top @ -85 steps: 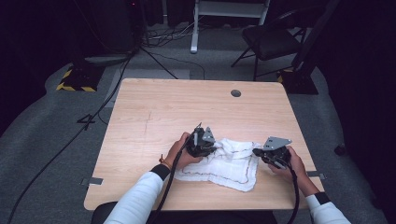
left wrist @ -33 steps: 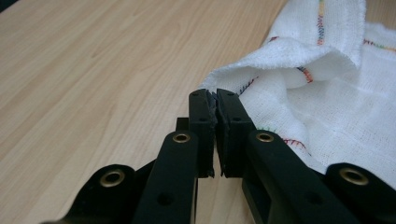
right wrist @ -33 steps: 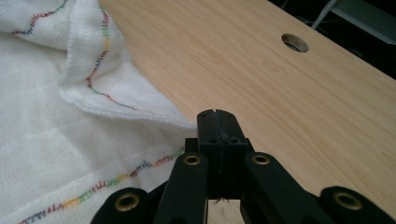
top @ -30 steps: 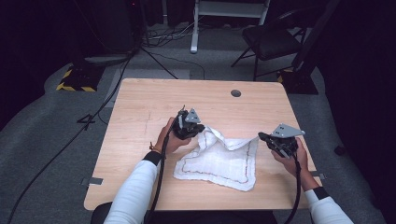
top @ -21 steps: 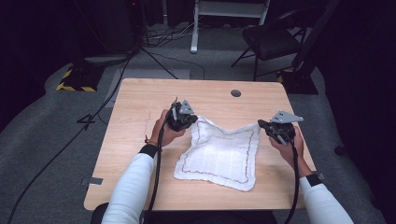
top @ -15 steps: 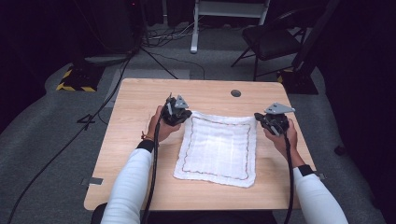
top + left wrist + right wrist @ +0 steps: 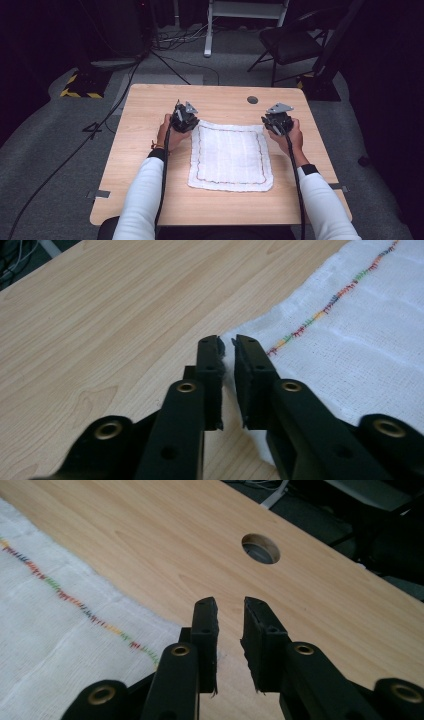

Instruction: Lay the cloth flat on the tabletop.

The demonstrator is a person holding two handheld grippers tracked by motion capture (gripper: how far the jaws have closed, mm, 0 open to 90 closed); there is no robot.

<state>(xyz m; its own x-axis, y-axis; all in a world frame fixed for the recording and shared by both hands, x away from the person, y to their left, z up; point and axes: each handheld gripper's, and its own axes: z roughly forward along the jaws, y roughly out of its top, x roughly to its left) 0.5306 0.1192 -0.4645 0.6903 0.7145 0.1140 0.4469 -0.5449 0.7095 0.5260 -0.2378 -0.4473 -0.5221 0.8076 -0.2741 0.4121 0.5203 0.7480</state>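
Observation:
A white cloth (image 7: 230, 155) with a multicoloured stitched border lies spread flat on the wooden table (image 7: 150, 165). My left gripper (image 7: 187, 122) rests at its far left corner, and my right gripper (image 7: 271, 126) at its far right corner. In the left gripper view the jaws (image 7: 226, 342) have just been opening and stand slightly apart, with the tip of the cloth (image 7: 350, 340) corner in the gap, unpressed. In the right gripper view the jaws (image 7: 230, 605) have also just been opening, with bare wood between them. There the cloth (image 7: 50, 630) corner lies beside the left jaw.
A round cable hole (image 7: 252, 99) sits in the tabletop just beyond the right gripper, also in the right gripper view (image 7: 260, 548). Bare wood surrounds the cloth on all sides. Behind the table, a chair (image 7: 290, 45) and cables stand on the grey floor.
Both hands carried the cloth's corners away from the person and apart, pulling the crumpled cloth out flat. The corners now lie on the table and both pairs of jaws have parted.

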